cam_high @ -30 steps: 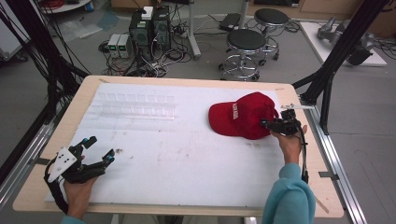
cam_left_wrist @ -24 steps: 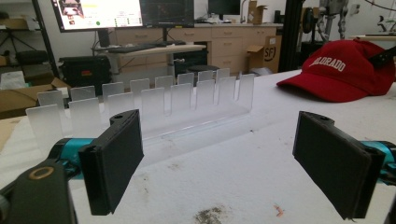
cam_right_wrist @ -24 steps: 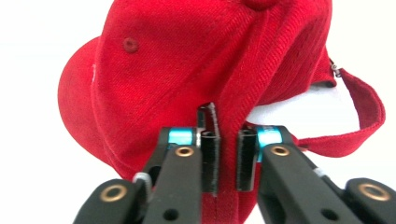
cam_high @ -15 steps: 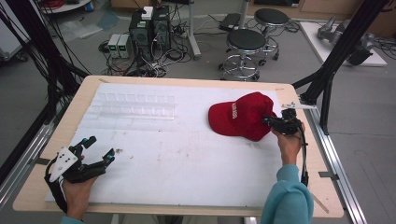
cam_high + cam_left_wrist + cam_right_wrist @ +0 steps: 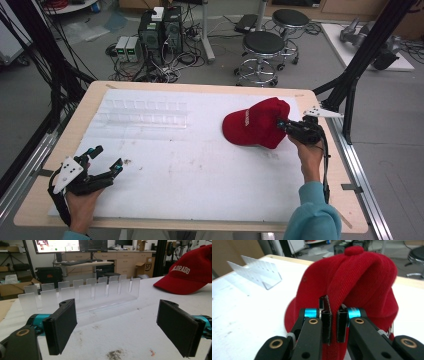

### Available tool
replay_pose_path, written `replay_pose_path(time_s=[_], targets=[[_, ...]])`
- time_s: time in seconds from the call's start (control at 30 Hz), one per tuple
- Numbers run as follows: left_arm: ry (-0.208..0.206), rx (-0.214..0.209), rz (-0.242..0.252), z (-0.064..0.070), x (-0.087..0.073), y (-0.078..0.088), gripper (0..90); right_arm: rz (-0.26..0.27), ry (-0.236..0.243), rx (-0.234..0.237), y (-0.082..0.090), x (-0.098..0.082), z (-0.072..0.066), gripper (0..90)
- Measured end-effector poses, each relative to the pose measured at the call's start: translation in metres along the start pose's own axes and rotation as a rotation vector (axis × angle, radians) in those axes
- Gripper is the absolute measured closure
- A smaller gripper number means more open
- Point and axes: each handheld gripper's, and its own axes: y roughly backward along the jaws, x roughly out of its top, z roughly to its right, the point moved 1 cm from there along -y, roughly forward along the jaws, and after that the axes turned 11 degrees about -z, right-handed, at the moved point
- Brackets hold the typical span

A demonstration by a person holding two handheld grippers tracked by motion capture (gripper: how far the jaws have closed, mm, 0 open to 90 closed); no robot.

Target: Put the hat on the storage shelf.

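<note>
Item: red baseball cap [image 5: 257, 122], white lettering on the front panel.

Nearest the person, at the counter's near left corner, the left gripper [image 5: 105, 160] rests low with jaws wide apart and nothing between them; in the left gripper view its two black pads [image 5: 63, 325] frame bare white surface.

Near right: the right gripper [image 5: 284, 125] has just closed its jaws and now pinches a fold of cap fabric at the rear of the crown. In the right gripper view the red cloth [image 5: 362, 277] bunches up between the pads [image 5: 325, 322], crown button on top.

Position: the cap sits on the right half of the counter [image 5: 200, 200], brim pointing toward the middle, its rear lifted by the grip, its brim edge apparently on the mat.

Handling, as judged: light; soft crown that collapses and folds under a pinch; stiffer brim that keeps its curve. Cloth gives friction, so slipping looks unlikely, but a thin fold may slide out if swung. The brim or rear band would offer the firmest hold. Not fragile.

Room: broad open mat between the two grippers. The right edge of the counter lies close beside the right hand [image 5: 307, 155].

Far left: a clear acrylic slotted rack [image 5: 145, 112], upright dividers, well apart from the cap; it is the one obstacle on the mat.
</note>
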Motion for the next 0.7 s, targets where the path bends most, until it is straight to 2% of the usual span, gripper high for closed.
replay_pose_path(time_s=[0.1, 0.27, 0.3, 0.33, 0.43, 0.5, 0.53, 0.7], targets=[[0.004, -0.002, 0.000, 0.000, 0.000, 0.000, 17.1, 0.022, 0.020, 0.023, 0.001, 0.002, -0.005, 87.1], [0.002, -0.010, -0.017, 0.000, 0.001, -0.002, 18.2, 0.062, 0.098, 0.100, 0.004, 0.012, -0.029, 87.1], [0.000, -0.012, -0.024, -0.001, 0.001, -0.002, 18.2, 0.060, 0.113, 0.110, 0.004, 0.014, -0.033, 87.1], [0.022, -0.032, -0.034, 0.000, 0.002, -0.003, 18.2, 0.063, 0.134, 0.121, 0.004, 0.017, -0.038, 87.1], [0.019, -0.042, -0.047, 0.001, 0.005, -0.004, 18.2, 0.076, 0.190, 0.159, 0.006, 0.024, -0.054, 87.1], [0.016, -0.046, -0.052, 0.002, 0.006, -0.005, 18.2, 0.078, 0.207, 0.171, 0.006, 0.027, -0.059, 87.1], [0.019, -0.055, -0.053, 0.003, 0.008, -0.005, 18.2, 0.076, 0.235, 0.187, 0.006, 0.031, -0.067, 87.1], [0.014, -0.075, -0.070, 0.006, 0.014, -0.006, 18.2, 0.074, 0.266, 0.222, 0.006, 0.039, -0.083, 87.1]])
